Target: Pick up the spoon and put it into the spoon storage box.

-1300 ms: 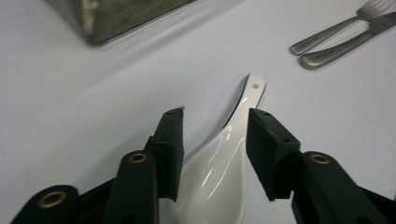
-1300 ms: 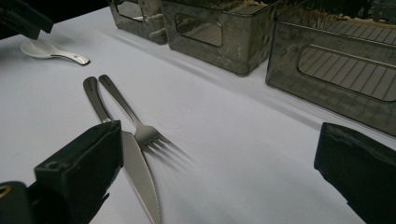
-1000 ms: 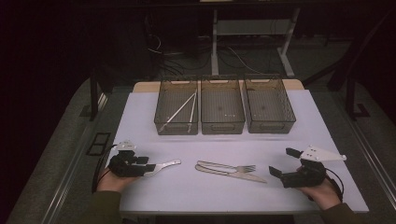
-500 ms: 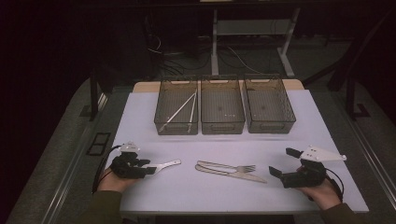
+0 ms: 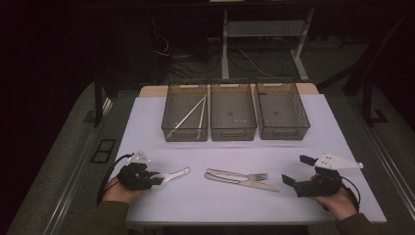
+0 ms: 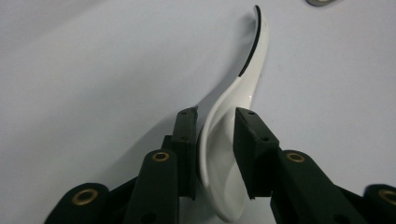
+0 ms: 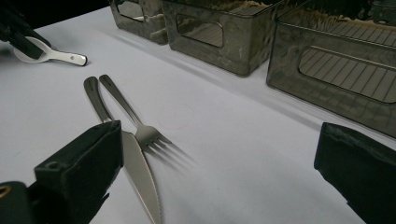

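Observation:
A white ceramic spoon [image 5: 173,175] lies on the white table near its front left. My left gripper [image 5: 151,181] has its jaws on either side of the spoon's bowl; they have just been closing, and in the left gripper view [image 6: 217,113] both pads touch the spoon [image 6: 243,84]. A steel fork [image 5: 244,175] and knife [image 5: 244,182] lie side by side at the front centre. Right of them my right gripper [image 5: 297,170] rests on the table, open, with nothing between its fingers. Its own view [image 7: 222,140] looks over the fork [image 7: 140,126] and knife [image 7: 140,172].
Three dark mesh bins stand in a row at the back: the left bin [image 5: 169,112] holds two pale sticks [image 5: 188,115], the middle bin [image 5: 233,132] and right bin [image 5: 284,132] look bare. Dark floor, cables and desk legs lie beyond the table.
The left gripper's jaws have drawn in around the spoon's bowl. Neither hand has shifted, and the fork and knife lie as before.

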